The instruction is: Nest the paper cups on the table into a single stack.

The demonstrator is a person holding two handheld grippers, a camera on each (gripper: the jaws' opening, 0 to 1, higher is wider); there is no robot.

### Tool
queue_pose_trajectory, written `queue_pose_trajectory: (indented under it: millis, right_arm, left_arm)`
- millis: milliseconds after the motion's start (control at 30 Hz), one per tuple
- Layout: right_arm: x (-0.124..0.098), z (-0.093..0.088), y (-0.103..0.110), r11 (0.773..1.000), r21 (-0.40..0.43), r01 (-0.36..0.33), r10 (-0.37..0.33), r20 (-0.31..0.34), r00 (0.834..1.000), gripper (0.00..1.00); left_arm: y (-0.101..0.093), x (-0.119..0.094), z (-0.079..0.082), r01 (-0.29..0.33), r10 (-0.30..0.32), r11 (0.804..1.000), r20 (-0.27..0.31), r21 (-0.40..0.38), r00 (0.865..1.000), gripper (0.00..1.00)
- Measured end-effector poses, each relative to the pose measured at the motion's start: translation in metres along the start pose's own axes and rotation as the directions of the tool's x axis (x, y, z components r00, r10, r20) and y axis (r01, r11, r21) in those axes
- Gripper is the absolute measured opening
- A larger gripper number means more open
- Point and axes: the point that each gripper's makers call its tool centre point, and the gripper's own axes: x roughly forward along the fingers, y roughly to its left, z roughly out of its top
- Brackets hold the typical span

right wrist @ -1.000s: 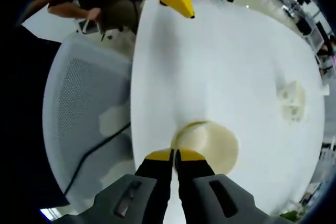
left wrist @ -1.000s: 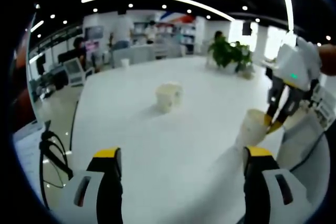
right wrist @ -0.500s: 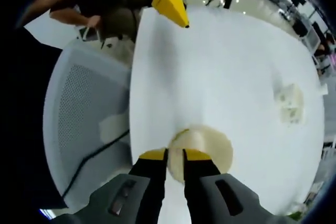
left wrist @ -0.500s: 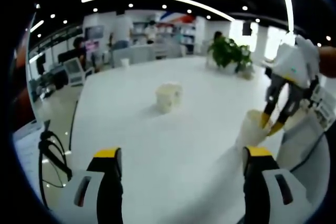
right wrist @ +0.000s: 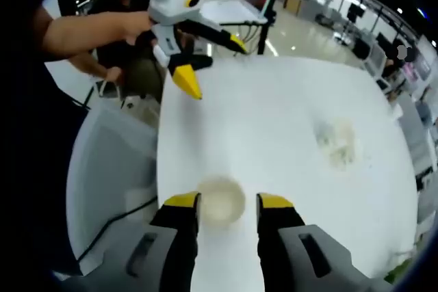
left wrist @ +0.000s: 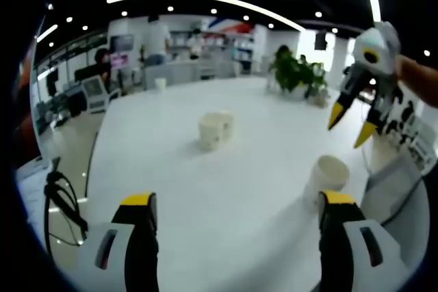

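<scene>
Standing free on the white table (left wrist: 205, 189), the near paper cup (left wrist: 327, 174) sits at four o'clock in the left gripper view, just released. The right claw (left wrist: 352, 120) has lifted off, jaws apart and empty. The left claw (left wrist: 233, 211) waits open; the far cups (left wrist: 213, 129) near centre remain to be nested.

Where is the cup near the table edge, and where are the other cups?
near cup (left wrist: 329, 172), left gripper view, its side wall.
far cups (left wrist: 214, 130), left gripper view, their front wall.
near cup (right wrist: 220, 200), right gripper view, its open mouth.
</scene>
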Motion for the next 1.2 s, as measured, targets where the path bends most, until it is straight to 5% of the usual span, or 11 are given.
queue_pose_trajectory:
  millis: [233, 533, 633, 1000, 1200]
  right_arm:
    - [-0.015, -0.011, -0.037, 0.987, 0.093, 0.134, -0.147, 0.145, 0.978, 0.45]
    - [-0.035, -0.058, -0.06, 0.947, 0.242, 0.21, -0.277, 0.287, 0.917, 0.7]
    - [-0.048, -0.074, -0.069, 0.925, 0.281, 0.255, -0.345, 0.342, 0.874, 0.84]
    - [-0.078, -0.115, -0.053, 0.879, 0.358, 0.317, -0.452, 0.409, 0.792, 0.94]
    - [-0.078, -0.127, -0.043, 0.854, 0.416, 0.313, -0.479, 0.393, 0.785, 0.95]
  left_arm:
    - [-0.004, 0.003, 0.001, 0.001, 0.0, 1.0, 0.016, -0.003, 1.0, 0.98]
    - [-0.009, -0.001, 0.002, -0.013, 0.013, 1.0, 0.059, -0.002, 0.998, 0.98]
    - [-0.012, -0.004, 0.007, -0.022, 0.021, 1.0, 0.092, 0.005, 0.996, 0.98]
    - [-0.017, -0.007, 0.002, -0.04, 0.039, 0.999, 0.101, 0.008, 0.994, 0.98]
    - [-0.02, -0.005, 0.0, -0.023, 0.02, 0.999, 0.11, 0.031, 0.994, 0.98]
